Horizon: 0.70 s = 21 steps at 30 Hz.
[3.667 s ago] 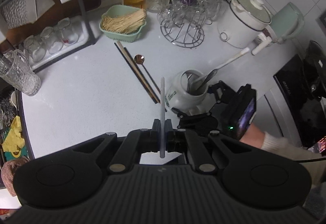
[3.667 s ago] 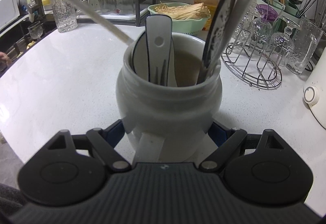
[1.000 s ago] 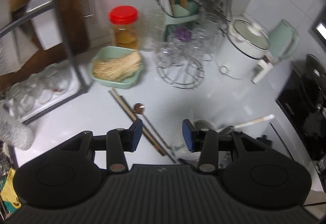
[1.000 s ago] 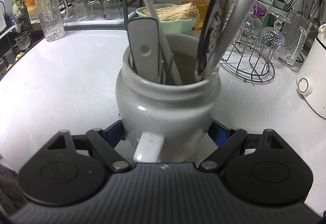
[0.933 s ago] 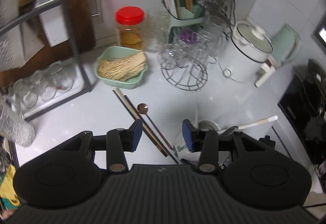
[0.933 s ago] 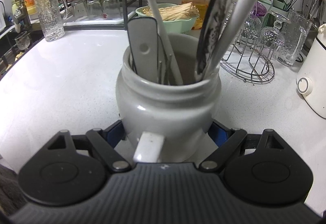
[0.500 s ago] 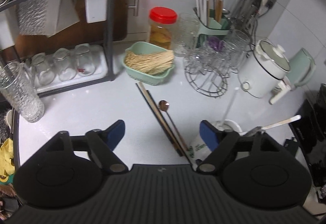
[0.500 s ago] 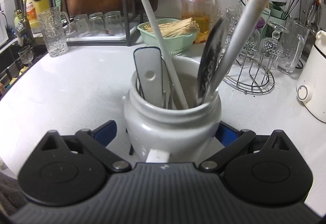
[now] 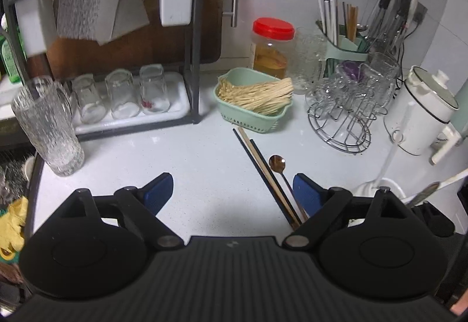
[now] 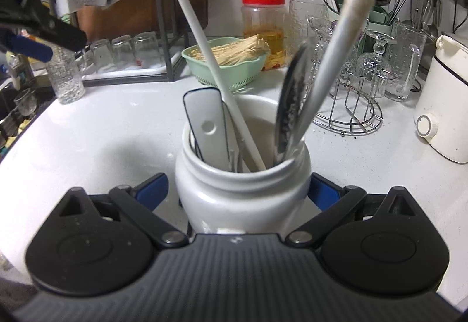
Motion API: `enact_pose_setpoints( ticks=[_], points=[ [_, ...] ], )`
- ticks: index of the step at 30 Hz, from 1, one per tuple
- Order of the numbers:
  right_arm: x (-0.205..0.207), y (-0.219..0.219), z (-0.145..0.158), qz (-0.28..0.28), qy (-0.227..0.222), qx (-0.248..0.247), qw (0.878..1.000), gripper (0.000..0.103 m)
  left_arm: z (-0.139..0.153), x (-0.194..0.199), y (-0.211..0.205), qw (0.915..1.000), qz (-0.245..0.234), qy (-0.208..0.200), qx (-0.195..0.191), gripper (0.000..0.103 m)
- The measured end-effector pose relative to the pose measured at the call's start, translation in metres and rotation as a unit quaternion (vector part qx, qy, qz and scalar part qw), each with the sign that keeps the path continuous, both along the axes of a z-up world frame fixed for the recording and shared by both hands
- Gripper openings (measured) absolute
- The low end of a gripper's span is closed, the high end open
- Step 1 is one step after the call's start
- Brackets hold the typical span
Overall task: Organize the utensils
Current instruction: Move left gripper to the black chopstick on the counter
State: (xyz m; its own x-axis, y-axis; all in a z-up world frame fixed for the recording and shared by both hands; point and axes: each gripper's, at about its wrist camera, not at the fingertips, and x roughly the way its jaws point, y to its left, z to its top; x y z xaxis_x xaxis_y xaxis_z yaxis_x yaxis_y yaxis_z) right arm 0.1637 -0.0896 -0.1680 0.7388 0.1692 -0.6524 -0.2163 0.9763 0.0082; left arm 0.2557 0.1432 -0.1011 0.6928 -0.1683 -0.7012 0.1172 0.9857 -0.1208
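The left gripper (image 9: 232, 190) hovers over the white worktop (image 9: 187, 167) with its jaws spread wide and nothing between them; they have just been opening further. Just beyond its right-hand blue pad lie a pair of dark chopsticks (image 9: 264, 172) and a copper-coloured spoon (image 9: 278, 164), side by side on the worktop, running from near the green basket (image 9: 251, 117) of pale sticks toward the near edge. To the far right stand a wire glass rack (image 9: 345, 129) and a white cooker (image 9: 421, 114); to the far left, a tall ribbed glass (image 9: 48, 126) and a tray of upturned glasses (image 9: 122, 96). The right gripper (image 10: 238, 193) sits around a white ceramic jar (image 10: 242, 202), its jaws open, a blue pad on each side with a gap visible on the left; they have just been closing in somewhat. The jar holds a white chopstick (image 10: 204, 58), a thick white handle (image 10: 345, 29), a flat grey-white handle (image 10: 209, 129) and a dark spoon-like utensil (image 10: 289, 111). The left gripper shows at the far left of the right wrist view.
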Motion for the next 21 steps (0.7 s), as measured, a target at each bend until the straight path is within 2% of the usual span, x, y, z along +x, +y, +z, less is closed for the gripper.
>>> enact_pose_setpoints(
  ticks=[2,5,10,17,21],
  points=[
    [0.000,0.003,-0.002,-0.008,-0.005,-0.003,1.000,0.098,-0.011,0.005,-0.001,1.0000,0.003,0.004,-0.003,0.091],
    [0.001,0.004,-0.003,-0.022,-0.009,-0.007,1.000,0.091,-0.026,0.010,-0.005,0.9999,0.003,0.013,0.000,0.091],
    [-0.001,0.002,-0.005,-0.024,-0.016,-0.003,1.000,0.091,-0.051,0.019,-0.011,0.9995,0.001,0.030,0.001,0.091],
    [-0.003,0.002,-0.006,-0.029,-0.024,-0.007,0.999,0.091,-0.091,0.031,-0.031,0.9964,-0.015,0.073,-0.039,0.088],
    [-0.002,-0.002,-0.006,-0.039,-0.025,-0.008,0.999,0.091,-0.109,0.039,-0.052,0.9962,-0.024,0.079,-0.027,0.082]
  ],
)
